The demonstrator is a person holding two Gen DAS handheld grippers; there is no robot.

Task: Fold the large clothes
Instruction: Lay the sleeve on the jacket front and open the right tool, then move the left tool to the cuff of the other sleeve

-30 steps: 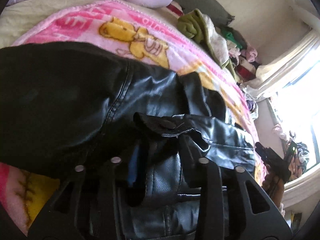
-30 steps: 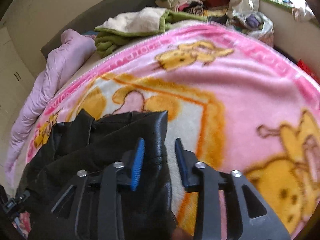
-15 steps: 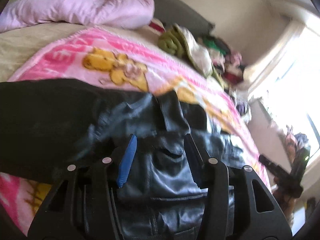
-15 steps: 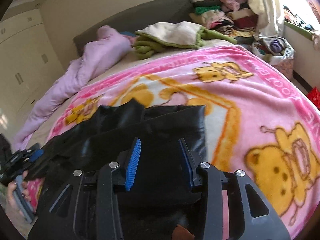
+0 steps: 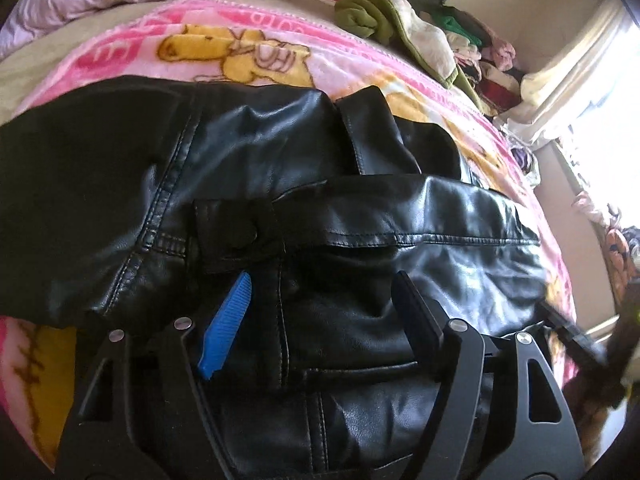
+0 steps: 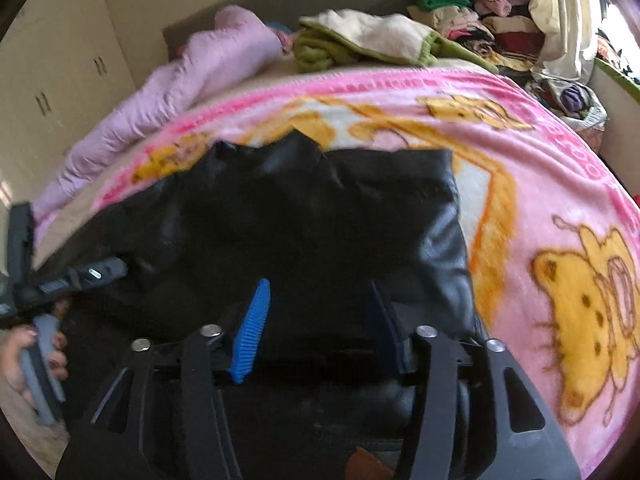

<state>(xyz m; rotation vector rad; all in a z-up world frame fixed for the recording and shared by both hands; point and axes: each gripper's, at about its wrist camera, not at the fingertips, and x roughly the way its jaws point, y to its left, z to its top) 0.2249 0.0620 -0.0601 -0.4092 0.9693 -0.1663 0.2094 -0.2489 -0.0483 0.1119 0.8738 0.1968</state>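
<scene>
Since a second ago the left gripper (image 5: 320, 312) let go of the flap it had pinched; its fingers now stand apart over the black leather jacket (image 5: 360, 216). Right gripper (image 6: 320, 312) pulled back from the jacket's right edge, fingers also apart, nothing between them. Jacket lies partly folded on the pink cartoon blanket (image 6: 540, 168) on the bed, collar at 12 o'clock in the right view. Risk: stiff, slick leather may spring open unheld, or slip from a shallow pinch.

Both hand-held grippers (image 5: 320, 308) (image 6: 320, 316) agape.
</scene>
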